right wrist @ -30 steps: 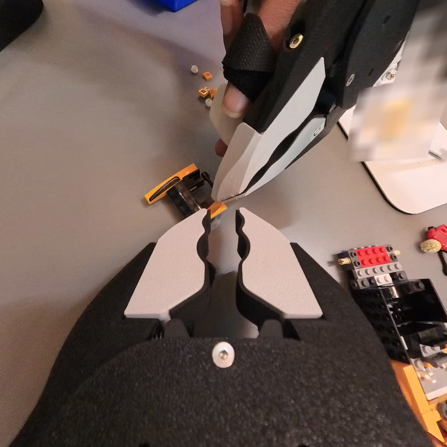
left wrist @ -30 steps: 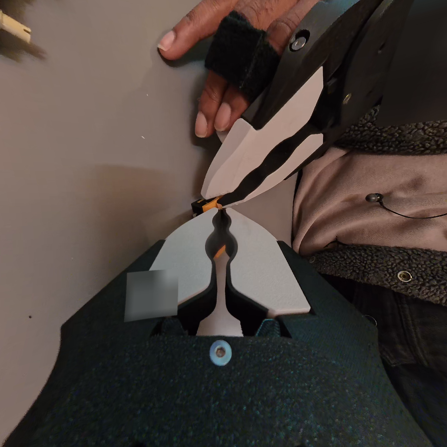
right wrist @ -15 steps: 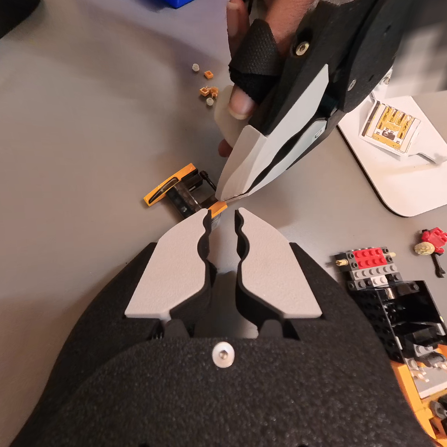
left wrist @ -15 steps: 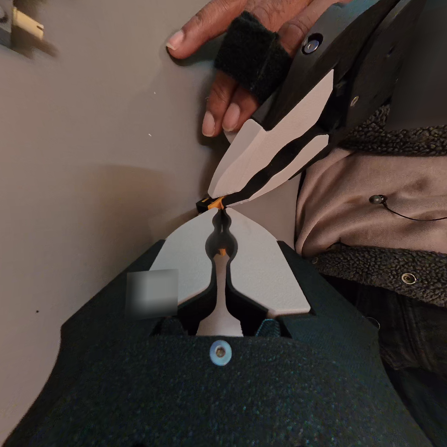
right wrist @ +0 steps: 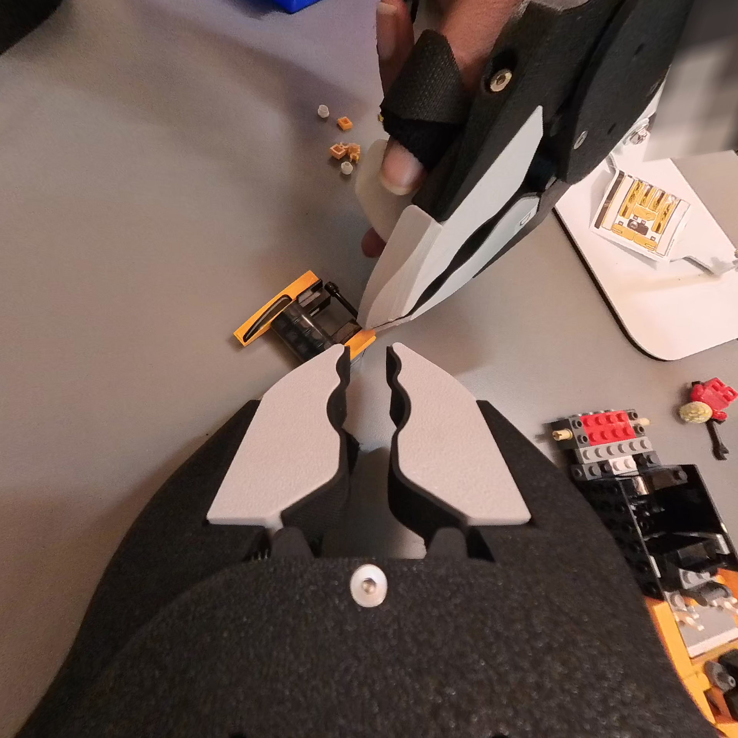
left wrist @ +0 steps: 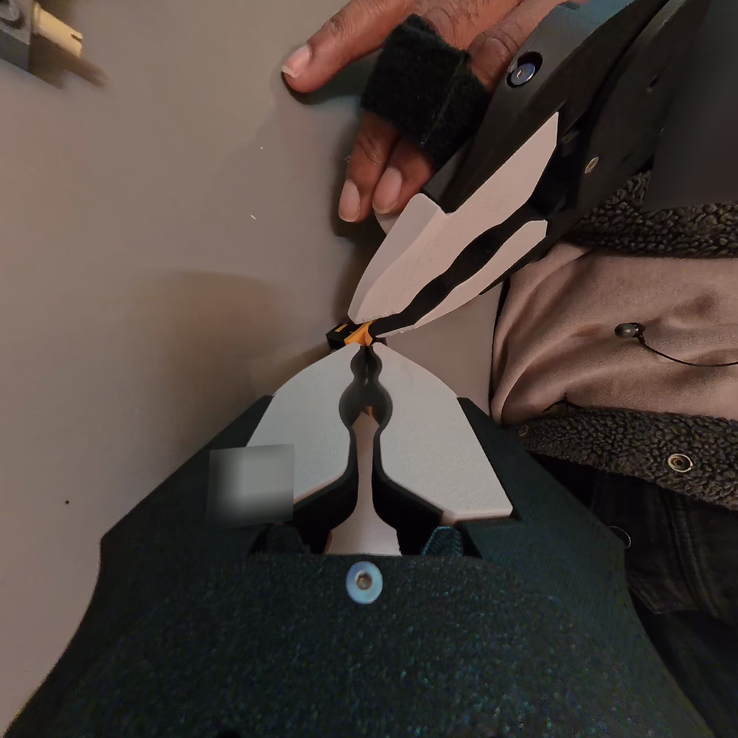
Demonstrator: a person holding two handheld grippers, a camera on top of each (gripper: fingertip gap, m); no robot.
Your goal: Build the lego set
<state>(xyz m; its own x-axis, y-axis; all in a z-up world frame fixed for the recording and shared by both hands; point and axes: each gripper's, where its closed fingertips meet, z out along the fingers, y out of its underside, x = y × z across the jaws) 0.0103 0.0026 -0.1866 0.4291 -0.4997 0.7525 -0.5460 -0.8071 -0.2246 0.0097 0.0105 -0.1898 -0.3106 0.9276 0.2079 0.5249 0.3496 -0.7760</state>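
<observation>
A small orange-and-black lego sub-assembly (right wrist: 295, 319) lies on the grey table (right wrist: 139, 199). My left gripper (left wrist: 365, 350) is shut, pinching the assembly's orange end piece (left wrist: 357, 333). In the right wrist view the left gripper (right wrist: 369, 324) comes down from the upper right onto that orange end (right wrist: 361, 339). My right gripper (right wrist: 368, 350) is open with a narrow gap. Its left fingertip (right wrist: 339, 355) is against the orange end, and nothing is between the jaws. In the left wrist view the right gripper (left wrist: 365, 324) meets mine tip to tip.
A larger black, grey and red lego build (right wrist: 623, 459) sits at the right, with a red figure part (right wrist: 711, 399) beside it. Small loose orange and white pieces (right wrist: 343, 149) lie farther back. A white board with a sticker sheet (right wrist: 639, 207) is at the right. The person's torso (left wrist: 599, 319) is close.
Both grippers stay tip to tip at the orange piece. The views have shifted slightly. The left stays shut and the right stays open.
</observation>
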